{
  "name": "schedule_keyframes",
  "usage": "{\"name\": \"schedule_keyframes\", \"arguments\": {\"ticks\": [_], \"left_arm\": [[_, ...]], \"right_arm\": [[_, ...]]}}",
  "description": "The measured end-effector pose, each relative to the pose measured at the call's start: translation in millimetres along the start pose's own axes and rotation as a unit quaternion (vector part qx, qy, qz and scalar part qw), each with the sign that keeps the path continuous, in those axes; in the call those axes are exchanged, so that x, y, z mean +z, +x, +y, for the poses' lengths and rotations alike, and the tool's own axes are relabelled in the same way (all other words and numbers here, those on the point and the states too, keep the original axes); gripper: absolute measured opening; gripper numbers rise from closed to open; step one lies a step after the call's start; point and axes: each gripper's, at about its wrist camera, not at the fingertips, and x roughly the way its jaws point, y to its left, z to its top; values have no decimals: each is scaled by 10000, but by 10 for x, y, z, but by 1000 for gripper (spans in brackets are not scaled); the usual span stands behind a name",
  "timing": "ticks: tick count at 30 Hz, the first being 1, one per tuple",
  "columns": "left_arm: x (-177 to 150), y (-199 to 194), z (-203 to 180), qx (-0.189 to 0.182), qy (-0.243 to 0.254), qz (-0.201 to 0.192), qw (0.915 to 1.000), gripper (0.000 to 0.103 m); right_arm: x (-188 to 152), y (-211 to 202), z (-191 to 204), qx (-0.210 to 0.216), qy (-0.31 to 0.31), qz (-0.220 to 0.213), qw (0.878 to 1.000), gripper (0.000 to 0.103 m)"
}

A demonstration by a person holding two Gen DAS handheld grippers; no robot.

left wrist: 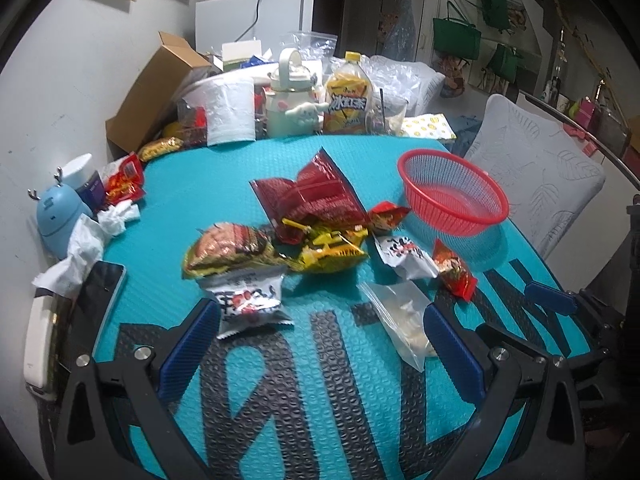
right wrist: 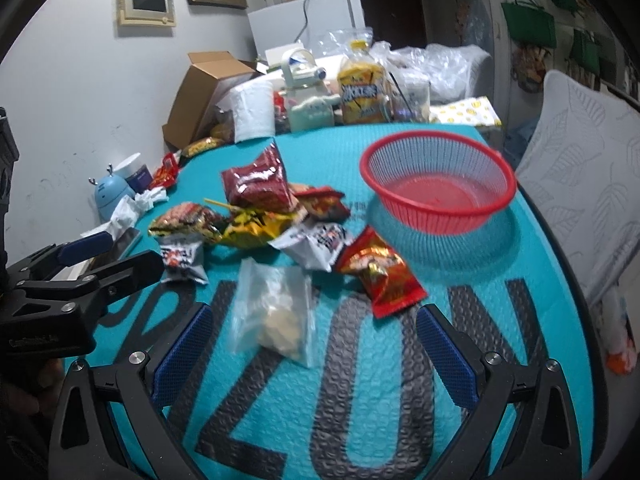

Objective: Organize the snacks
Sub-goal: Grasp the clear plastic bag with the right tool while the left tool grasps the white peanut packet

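Note:
Several snack packets lie in a pile on the teal mat (left wrist: 320, 360): a dark red bag (left wrist: 316, 196), a yellow packet (left wrist: 332, 248), a white packet (left wrist: 248, 300), a clear bag (left wrist: 400, 324) and a small red packet (left wrist: 456, 276). An empty red basket (left wrist: 454, 196) stands to the right. My left gripper (left wrist: 320, 320) is open and empty, near the white packet. My right gripper (right wrist: 314, 320) is open and empty, with the clear bag (right wrist: 276, 312) between its fingers' line of sight. The basket (right wrist: 438, 188) and small red packet (right wrist: 380, 276) lie ahead.
A phone (left wrist: 96, 300), crumpled tissues (left wrist: 100, 232) and a blue deer-shaped gadget (left wrist: 60, 216) sit at the left edge. A paper roll (left wrist: 230, 112), kettle (left wrist: 290, 96), drink bottle (left wrist: 348, 96) and cardboard box (left wrist: 156, 92) crowd the back. A white cushion (left wrist: 540, 176) lies at right.

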Motion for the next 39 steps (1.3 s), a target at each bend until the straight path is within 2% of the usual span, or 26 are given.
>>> {"name": "schedule_keyframes", "arguments": {"ticks": [6,17,23,26,27,29,31,39], "left_arm": [[-32,161,27,7,-81,197,9998,103],[-9,336,318,200,-357,351,9985,103],[35,459,501,325,-539,437,9971,103],[54,541,569,371,-605,494,9963,103],[58,566,587,369,-616,514,9961,103],[62,621,612,352,-646,579,9956,103],[63,675,632,328,-682,649,9950,103],[61,863,667,318,-647,771,9944,103]], "right_arm": [[-49,170,-104,73,150,222,9996,100],[10,543,3,612,112,652,9959,95],[41,766,104,750,-12,911,9930,84],[55,865,128,813,-41,1043,9912,74],[58,890,138,828,-61,1077,9907,65],[61,923,159,870,-108,1121,9898,59],[74,908,179,890,-164,1039,9905,49],[98,909,206,885,-341,1035,9901,44]]}}
